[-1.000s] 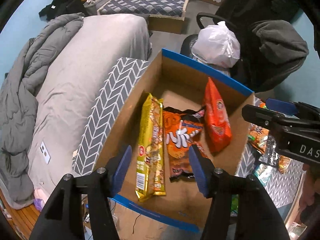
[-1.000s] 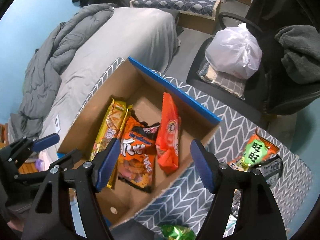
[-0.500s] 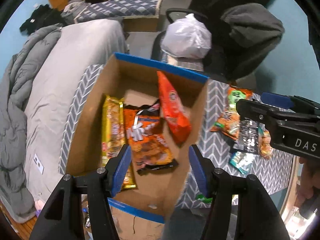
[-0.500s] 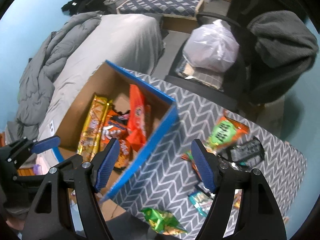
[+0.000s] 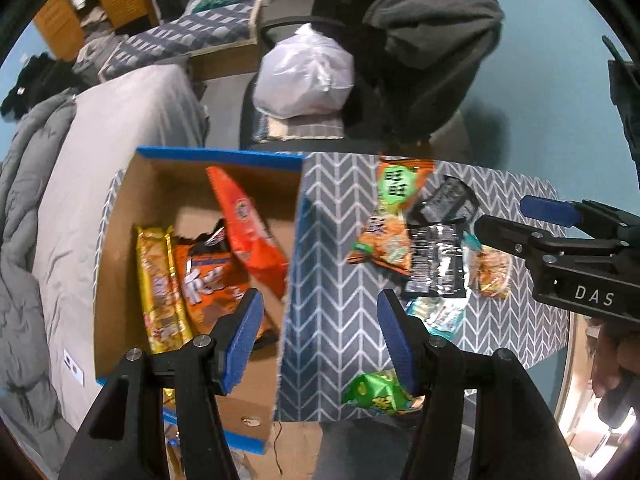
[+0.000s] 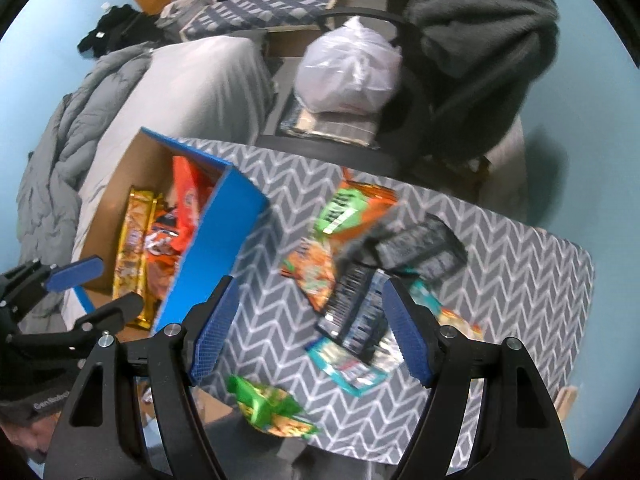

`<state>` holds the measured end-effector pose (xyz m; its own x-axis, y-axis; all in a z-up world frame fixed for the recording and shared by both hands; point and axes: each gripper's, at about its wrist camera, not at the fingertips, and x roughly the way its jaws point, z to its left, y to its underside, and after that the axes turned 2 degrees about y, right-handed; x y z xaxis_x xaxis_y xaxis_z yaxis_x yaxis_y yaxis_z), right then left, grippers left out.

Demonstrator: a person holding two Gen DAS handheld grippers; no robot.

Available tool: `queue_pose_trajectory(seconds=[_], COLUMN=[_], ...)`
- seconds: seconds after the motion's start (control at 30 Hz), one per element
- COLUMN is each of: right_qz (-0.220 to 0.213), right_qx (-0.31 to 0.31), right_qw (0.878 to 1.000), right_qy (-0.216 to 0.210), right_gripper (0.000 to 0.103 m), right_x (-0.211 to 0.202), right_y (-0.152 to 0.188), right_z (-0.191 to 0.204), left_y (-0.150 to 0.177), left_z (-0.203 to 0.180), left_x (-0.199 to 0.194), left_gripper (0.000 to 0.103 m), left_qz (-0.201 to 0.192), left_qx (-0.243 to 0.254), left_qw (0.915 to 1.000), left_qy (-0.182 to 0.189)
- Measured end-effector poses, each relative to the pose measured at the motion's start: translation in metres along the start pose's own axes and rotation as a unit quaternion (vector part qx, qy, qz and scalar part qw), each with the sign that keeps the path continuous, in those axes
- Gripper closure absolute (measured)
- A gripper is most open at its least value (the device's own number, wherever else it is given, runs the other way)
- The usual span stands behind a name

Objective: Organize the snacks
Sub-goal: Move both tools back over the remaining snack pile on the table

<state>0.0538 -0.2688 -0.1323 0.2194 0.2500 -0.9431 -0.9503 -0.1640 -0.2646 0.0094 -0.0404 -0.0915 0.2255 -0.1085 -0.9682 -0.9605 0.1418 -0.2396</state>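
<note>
A cardboard box [image 5: 120, 240] with blue edges [image 6: 208, 248] holds a yellow packet [image 5: 160, 288], an orange-brown bag [image 5: 208, 280] and a red-orange bag [image 5: 248, 236]. On the chevron-cloth table [image 5: 340, 280] lie a green-orange bag [image 5: 396, 200], black packets [image 5: 436, 256], a teal packet [image 5: 436, 312] and a green bag [image 5: 376, 394] at the front edge. My left gripper [image 5: 320, 332] is open and empty above the box's right wall. My right gripper [image 6: 310, 332] is open and empty above the black packets [image 6: 356, 300] and the teal packet [image 6: 344, 368].
A bed with a grey sheet and duvet [image 5: 80, 160] lies left of the box. Behind the table stands a chair with a white plastic bag [image 5: 304, 76] and a dark fleece [image 5: 424, 40]. The right gripper's body shows in the left wrist view [image 5: 560, 256].
Both grippers have swung right, from over the box toward the table with the loose snacks. Both stay open and empty. The snacks in the box have not moved.
</note>
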Motion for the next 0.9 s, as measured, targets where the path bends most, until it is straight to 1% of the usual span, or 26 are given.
queue_pose_trajectory(seconds=[0.37,0.53,0.7,0.9], right_qz=[0.005,0.010,0.015,0.026], right_qx=[0.034,0.048,0.060,0.079], right_qw=[0.999,0.999,0.998,0.996], right_qy=[0.015,0.021,0.025,0.030], right_gripper=[0.028,0.028,0.028,0.027], right_x=[-0.012,-0.015,-0.017,-0.011], right_y=[0.025,0.035,0.046,0.060], right_z=[-0.054,-0.075,-0.094,-0.116], left_y=[-0.012,-0.013,-0.014,-0.018], left_z=[-0.049,-0.068,-0.084,-0.108], left_x=[0.008,0.018,0.032,0.051], left_gripper=[0.042,0.041,0.041,0.041], left_qz=[0.003,0.015,0.030,0.044], left_qx=[0.049,0.062,0.069,0.090], left_qw=[0.9988,0.9980,0.9970,0.9944], left_qy=[0.003,0.007,0.019,0.033])
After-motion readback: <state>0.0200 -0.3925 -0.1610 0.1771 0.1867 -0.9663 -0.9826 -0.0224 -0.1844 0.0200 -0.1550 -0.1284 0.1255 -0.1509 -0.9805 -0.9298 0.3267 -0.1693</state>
